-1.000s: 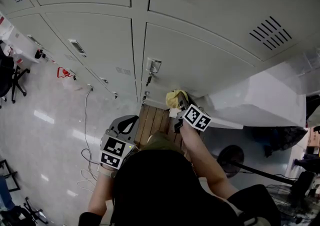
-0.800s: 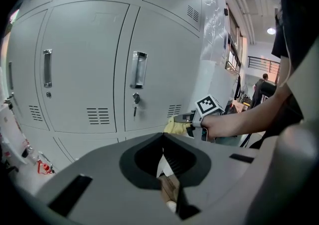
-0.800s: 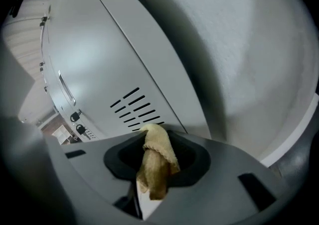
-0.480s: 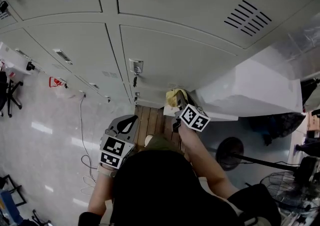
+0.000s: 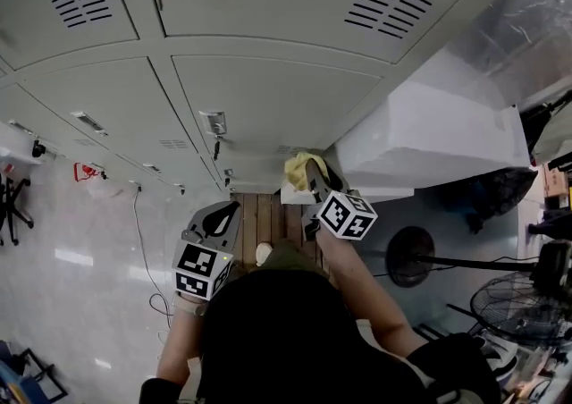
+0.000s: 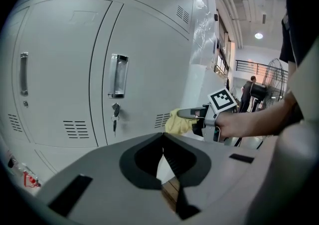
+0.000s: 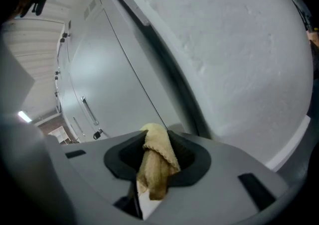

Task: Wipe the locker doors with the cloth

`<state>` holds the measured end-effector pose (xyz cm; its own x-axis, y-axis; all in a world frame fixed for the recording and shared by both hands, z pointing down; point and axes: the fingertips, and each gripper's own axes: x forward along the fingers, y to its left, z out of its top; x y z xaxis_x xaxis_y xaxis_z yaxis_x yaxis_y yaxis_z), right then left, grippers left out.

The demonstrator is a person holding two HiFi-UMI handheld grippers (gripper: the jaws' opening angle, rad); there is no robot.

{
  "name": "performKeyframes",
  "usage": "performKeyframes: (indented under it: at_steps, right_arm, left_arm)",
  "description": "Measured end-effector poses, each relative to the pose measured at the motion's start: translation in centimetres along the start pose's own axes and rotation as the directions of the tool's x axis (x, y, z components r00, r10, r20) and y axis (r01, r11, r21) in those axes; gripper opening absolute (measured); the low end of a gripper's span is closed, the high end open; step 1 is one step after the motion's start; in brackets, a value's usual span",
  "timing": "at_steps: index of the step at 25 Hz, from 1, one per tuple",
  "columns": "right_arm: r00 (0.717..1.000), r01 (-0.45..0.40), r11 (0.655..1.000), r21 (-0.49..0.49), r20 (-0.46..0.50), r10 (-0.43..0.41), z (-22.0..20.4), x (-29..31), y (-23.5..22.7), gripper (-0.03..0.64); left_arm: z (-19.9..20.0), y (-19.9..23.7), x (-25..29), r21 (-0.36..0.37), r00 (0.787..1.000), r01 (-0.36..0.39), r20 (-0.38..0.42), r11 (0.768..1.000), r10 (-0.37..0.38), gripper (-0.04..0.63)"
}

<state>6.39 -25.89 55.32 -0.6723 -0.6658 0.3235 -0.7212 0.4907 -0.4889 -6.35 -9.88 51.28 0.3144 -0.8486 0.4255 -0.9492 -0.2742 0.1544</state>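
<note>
Grey locker doors (image 5: 268, 94) fill the top of the head view. My right gripper (image 5: 313, 177) is shut on a yellow cloth (image 5: 298, 168), held low by the lower right corner of one door, beside a white block. I cannot tell whether the cloth touches the door. The cloth (image 7: 155, 162) hangs bunched between the right gripper's (image 7: 154, 142) jaws. My left gripper (image 5: 219, 216) hangs lower left, shut with nothing in it. From the left gripper (image 6: 163, 142) I see the cloth (image 6: 175, 122) beyond a door (image 6: 144, 59) with a handle (image 6: 117, 75) and key (image 6: 115, 112).
A big white foam block (image 5: 429, 138) stands right against the lockers. Wooden slats (image 5: 268, 219) lie below the grippers. A round black stand base (image 5: 409, 256) and a fan (image 5: 514, 304) are at right. A cable (image 5: 147, 241) trails on the floor at left.
The head view has swung, so the lockers slid left and the white block takes up more of the view. The right gripper with the cloth now sits farther right of the door handle. The left gripper barely moved.
</note>
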Motion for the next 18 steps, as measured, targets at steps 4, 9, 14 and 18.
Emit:
performKeyframes:
  at_steps: [4, 9, 14, 18]
  right_arm:
    - [0.998, -0.036, 0.999, -0.029, 0.045, 0.037, 2.0, -2.5, 1.7, 0.115]
    - [0.992, -0.081, 0.994, -0.074, 0.086, 0.087, 4.1, -5.5, 3.9, 0.115]
    - [0.990, -0.076, 0.976, -0.205, 0.097, 0.098, 5.7, -8.2, 5.9, 0.115]
    - [0.990, -0.066, 0.949, -0.308, 0.095, 0.100, 6.1, -10.2, 7.3, 0.115]
  left_arm:
    - [1.6, -0.4, 0.2, -0.005, 0.998, 0.039, 0.047, 0.999, -0.038, 0.009]
    - [3.4, -1.2, 0.6, 0.047, 0.993, 0.083, 0.084, 0.995, -0.087, 0.009]
    - [4.6, -2.1, 0.8, 0.067, 0.983, 0.135, 0.114, 0.989, -0.142, 0.009]
    - [5.7, -2.6, 0.8, 0.076, 0.974, 0.174, 0.135, 0.982, -0.183, 0.009]
